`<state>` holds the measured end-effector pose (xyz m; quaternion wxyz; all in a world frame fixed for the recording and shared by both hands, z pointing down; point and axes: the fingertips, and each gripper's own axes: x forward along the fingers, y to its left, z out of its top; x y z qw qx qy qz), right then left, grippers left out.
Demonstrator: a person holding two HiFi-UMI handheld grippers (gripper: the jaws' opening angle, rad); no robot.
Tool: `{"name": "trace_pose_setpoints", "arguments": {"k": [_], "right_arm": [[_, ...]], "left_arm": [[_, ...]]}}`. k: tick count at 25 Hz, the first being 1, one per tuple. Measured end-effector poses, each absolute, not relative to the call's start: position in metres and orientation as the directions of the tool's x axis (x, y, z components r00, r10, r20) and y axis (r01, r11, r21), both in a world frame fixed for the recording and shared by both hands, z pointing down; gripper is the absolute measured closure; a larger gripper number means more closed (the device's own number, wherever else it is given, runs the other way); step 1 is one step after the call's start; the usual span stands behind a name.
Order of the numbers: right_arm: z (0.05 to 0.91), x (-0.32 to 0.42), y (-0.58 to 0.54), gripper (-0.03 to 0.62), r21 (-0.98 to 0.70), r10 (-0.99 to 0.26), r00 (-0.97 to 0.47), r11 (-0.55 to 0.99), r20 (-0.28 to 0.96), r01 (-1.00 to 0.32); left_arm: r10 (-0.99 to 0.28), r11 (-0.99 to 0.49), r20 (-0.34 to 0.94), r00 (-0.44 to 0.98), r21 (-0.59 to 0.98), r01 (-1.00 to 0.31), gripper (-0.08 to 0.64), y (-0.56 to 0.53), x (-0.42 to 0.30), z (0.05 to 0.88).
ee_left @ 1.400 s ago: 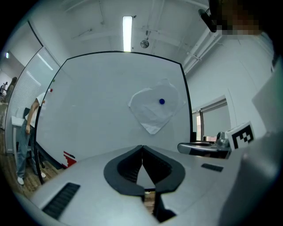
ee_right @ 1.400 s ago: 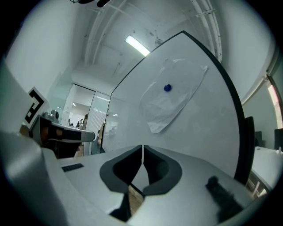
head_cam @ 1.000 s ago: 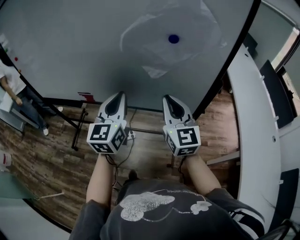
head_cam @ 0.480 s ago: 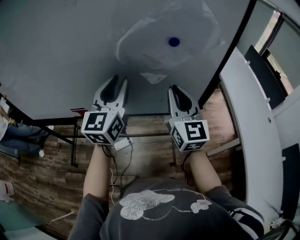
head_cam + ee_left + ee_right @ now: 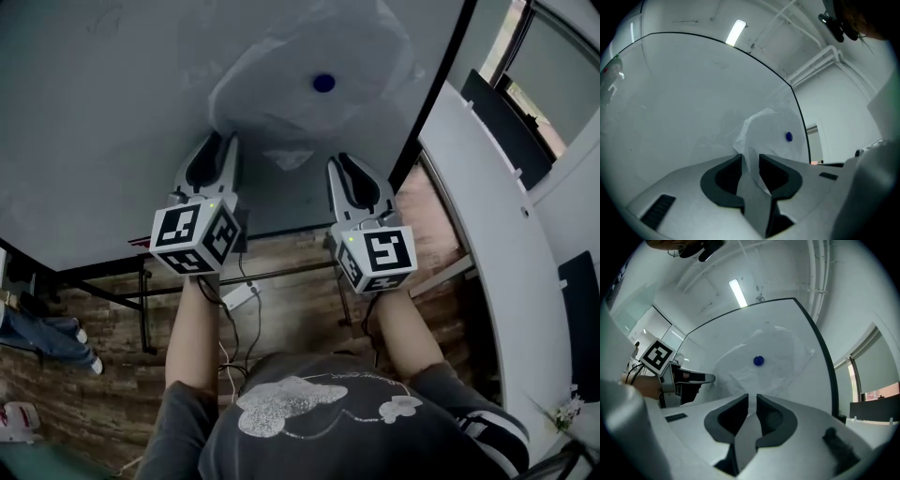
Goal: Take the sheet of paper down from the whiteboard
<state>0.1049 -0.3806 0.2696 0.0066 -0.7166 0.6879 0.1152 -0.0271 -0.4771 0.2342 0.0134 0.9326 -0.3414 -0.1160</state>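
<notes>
A crumpled white sheet of paper (image 5: 281, 103) hangs on the whiteboard (image 5: 112, 94) under a blue magnet (image 5: 323, 82). My left gripper (image 5: 217, 141) is raised to the sheet's lower left edge. Its jaws are opening wide, and in the left gripper view (image 5: 750, 157) the paper (image 5: 766, 133) shows through the gap with no pad pressing on it. My right gripper (image 5: 339, 161) is below the sheet's lower right part. Its jaws (image 5: 752, 397) are opening, with a narrow gap and nothing between them. The paper (image 5: 780, 350) and magnet (image 5: 758, 361) lie ahead, with the left gripper (image 5: 701, 378) to the left.
The whiteboard's black frame (image 5: 441, 84) runs down on the right. Beside it stands a white desk (image 5: 478, 206). A cable and a small white box (image 5: 239, 292) lie on the wooden floor under the board's stand. A person's legs (image 5: 42, 333) show at the far left.
Both grippers have risen toward the sheet. The left jaws went from shut to wide apart. The right jaws have parted a little.
</notes>
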Motion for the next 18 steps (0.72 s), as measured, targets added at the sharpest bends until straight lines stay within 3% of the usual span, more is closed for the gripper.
{"name": "trace_pose_setpoints", "arguments": {"k": [3,7,12,18], "right_arm": [[0.265,0.103,-0.380,0.544,0.166,-0.983,0.029,-0.060,-0.182,-0.984],[0.247,0.095,-0.385,0.521,0.206,-0.979,0.014,-0.057,-0.204,-0.977],[0.211,0.095,-0.402,0.463,0.250,-0.973,0.037,-0.094,-0.226,-0.964],[0.177,0.100,-0.419,0.442,0.310,-0.959,0.062,-0.150,-0.276,-0.939]], "left_arm": [[-0.651,-0.757,-0.199,0.733,0.103,-0.645,0.439,-0.480,-0.026,0.234],[-0.671,-0.738,-0.206,0.712,0.095,-0.668,0.545,-0.483,-0.032,0.232],[-0.658,-0.750,-0.227,0.718,0.106,-0.653,0.548,-0.482,-0.034,0.228],[-0.658,-0.750,-0.229,0.718,0.110,-0.652,0.549,-0.482,-0.034,0.228]]}}
